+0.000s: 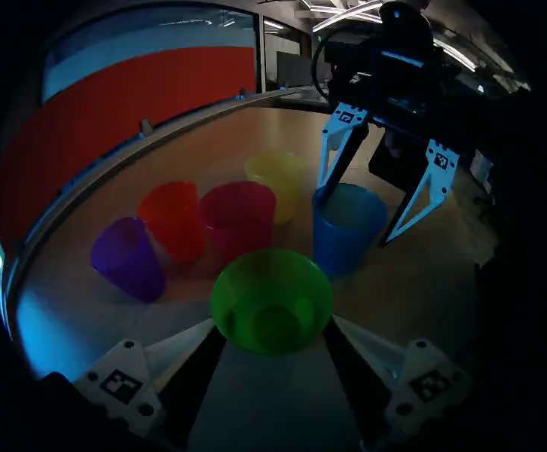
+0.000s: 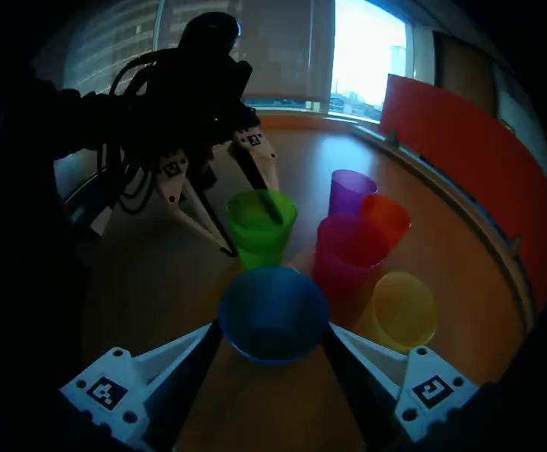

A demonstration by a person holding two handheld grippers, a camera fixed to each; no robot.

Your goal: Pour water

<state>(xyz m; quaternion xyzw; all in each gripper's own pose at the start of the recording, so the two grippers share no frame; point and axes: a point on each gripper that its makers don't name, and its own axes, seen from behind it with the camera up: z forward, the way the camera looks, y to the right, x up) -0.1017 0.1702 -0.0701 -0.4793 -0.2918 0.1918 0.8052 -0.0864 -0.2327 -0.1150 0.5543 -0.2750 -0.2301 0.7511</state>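
The left gripper [image 1: 273,324] has its fingers spread wide, with the green cup [image 1: 272,297] between them and close against both. I cannot tell whether they press on it. The right gripper [image 2: 273,329] is just as wide around the blue cup [image 2: 273,313], and again the grip is unclear. Ahead of the left gripper, past the green cup, the pink cup [image 1: 237,215], orange cup [image 1: 172,218], purple cup [image 1: 126,256] and yellow cup [image 1: 275,181] stand on the table [image 1: 424,286].

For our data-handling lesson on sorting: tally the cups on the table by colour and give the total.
purple cup: 1
orange cup: 1
magenta cup: 1
yellow cup: 1
blue cup: 1
green cup: 1
Total: 6 cups
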